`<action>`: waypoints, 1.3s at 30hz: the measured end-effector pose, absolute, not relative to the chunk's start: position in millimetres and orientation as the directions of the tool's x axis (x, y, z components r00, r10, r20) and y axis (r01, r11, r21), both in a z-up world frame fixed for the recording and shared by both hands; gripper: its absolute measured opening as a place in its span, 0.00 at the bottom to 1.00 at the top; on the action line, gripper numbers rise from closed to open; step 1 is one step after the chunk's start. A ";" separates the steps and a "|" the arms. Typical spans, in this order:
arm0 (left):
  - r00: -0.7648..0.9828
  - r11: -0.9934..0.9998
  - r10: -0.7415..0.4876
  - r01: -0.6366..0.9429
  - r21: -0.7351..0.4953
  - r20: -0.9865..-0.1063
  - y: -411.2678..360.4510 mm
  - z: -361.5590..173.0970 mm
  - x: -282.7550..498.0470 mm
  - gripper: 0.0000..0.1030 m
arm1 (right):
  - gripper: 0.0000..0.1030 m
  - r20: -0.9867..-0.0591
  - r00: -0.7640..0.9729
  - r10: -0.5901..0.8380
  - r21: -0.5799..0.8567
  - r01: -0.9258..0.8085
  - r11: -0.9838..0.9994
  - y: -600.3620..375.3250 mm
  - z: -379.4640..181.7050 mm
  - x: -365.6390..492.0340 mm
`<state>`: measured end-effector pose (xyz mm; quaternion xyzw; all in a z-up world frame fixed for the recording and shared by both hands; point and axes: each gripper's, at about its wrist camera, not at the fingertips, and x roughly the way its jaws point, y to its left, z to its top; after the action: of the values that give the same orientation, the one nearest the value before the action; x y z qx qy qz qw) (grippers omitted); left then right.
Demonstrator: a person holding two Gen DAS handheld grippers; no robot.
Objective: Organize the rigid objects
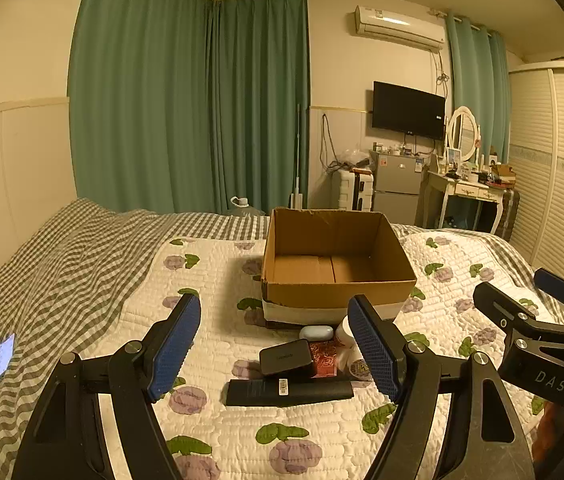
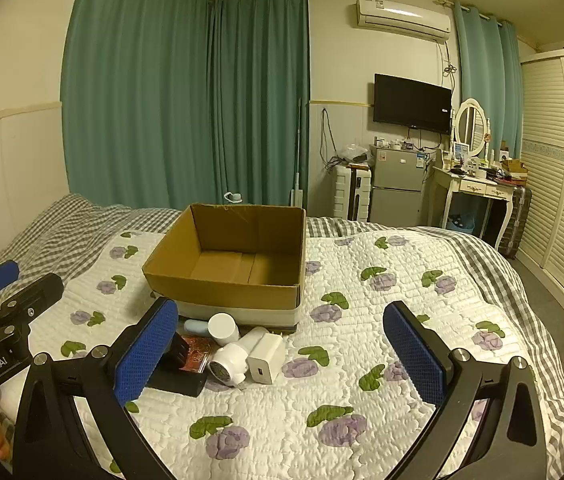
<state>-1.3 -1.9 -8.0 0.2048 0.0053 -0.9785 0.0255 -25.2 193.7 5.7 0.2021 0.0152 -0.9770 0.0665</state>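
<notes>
An open, empty cardboard box [image 1: 338, 284] [image 2: 225, 288] stands on the quilted bed. In front of it lies a cluster of small items: a black box [image 1: 286, 357], a long black case [image 1: 288, 392], a red patterned box [image 1: 324, 358] [image 2: 195, 354], a pale blue case [image 1: 316, 332], a white bottle [image 2: 223, 329], a white lint shaver [image 2: 229, 362] and a white charger [image 2: 267, 359]. My left gripper [image 1: 277, 354] is open above the cluster. My right gripper [image 2: 282, 356] is open, right of the left one, holding nothing.
A lit phone [image 1: 3, 357] lies on the checked blanket at left. Beyond the bed are green curtains, a water jug [image 1: 243, 206], a small fridge [image 1: 398, 184], a dressing table [image 2: 474, 188] and a wardrobe [image 2: 562, 176] at right.
</notes>
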 end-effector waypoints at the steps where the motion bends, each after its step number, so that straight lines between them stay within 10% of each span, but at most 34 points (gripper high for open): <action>1: -0.914 -0.999 -0.048 0.053 -0.001 -0.402 -2.6 -8.0 -1.7 0.77 | 1.00 -0.396 -0.910 -0.122 -0.005 0.134 -0.991 193.4 5.5 -25.0; 39: -0.912 -0.999 -0.044 0.046 0.003 -0.408 -1.2 -11.4 -4.0 0.77 | 1.00 -0.405 -0.906 -0.125 -0.011 0.141 -0.990 191.1 3.3 -25.9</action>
<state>-4.0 -1.2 -11.4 0.2086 0.0034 -0.9777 0.0230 -25.9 191.1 3.3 0.2059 0.0199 -0.9760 0.0683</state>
